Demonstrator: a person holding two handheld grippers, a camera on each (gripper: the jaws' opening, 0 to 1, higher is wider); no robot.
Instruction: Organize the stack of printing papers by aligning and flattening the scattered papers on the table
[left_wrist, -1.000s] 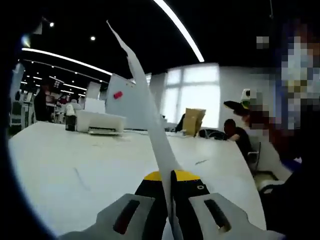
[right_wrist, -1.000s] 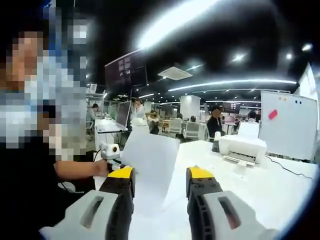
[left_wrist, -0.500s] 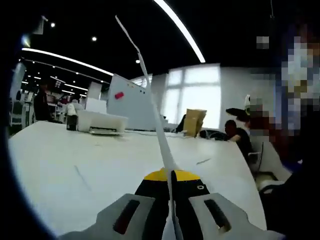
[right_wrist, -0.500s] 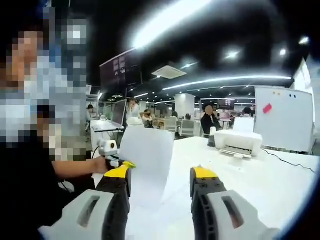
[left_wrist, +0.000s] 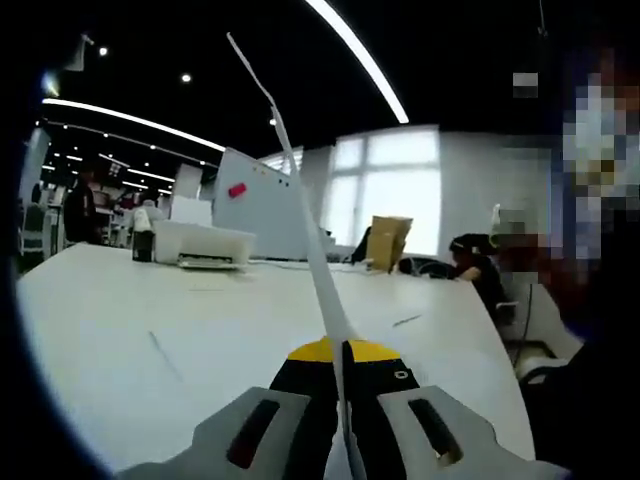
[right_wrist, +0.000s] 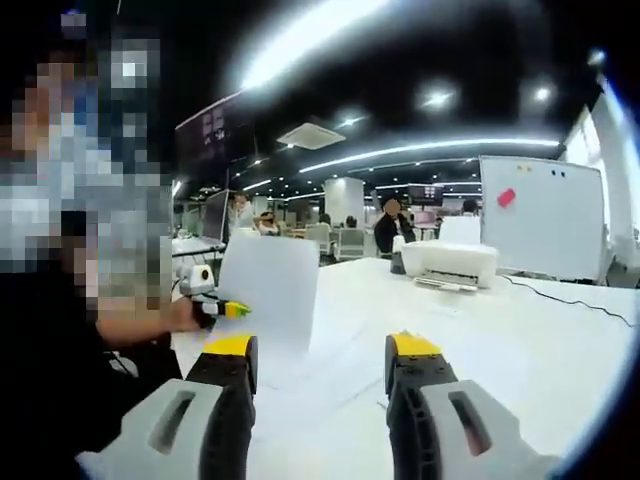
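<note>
Your left gripper (left_wrist: 343, 352) has its yellow-tipped fingers clamped on a thin white sheet of printing paper (left_wrist: 305, 230), held edge-on and upright above the white table (left_wrist: 150, 340). Your right gripper (right_wrist: 320, 352) has its fingers spread wide, gripping nothing; the sheet stands beyond them, held by the other gripper. Judgement: task at an early stage. This sheet is not yet laid flat or aligned; no finished stack is visible.
</note>
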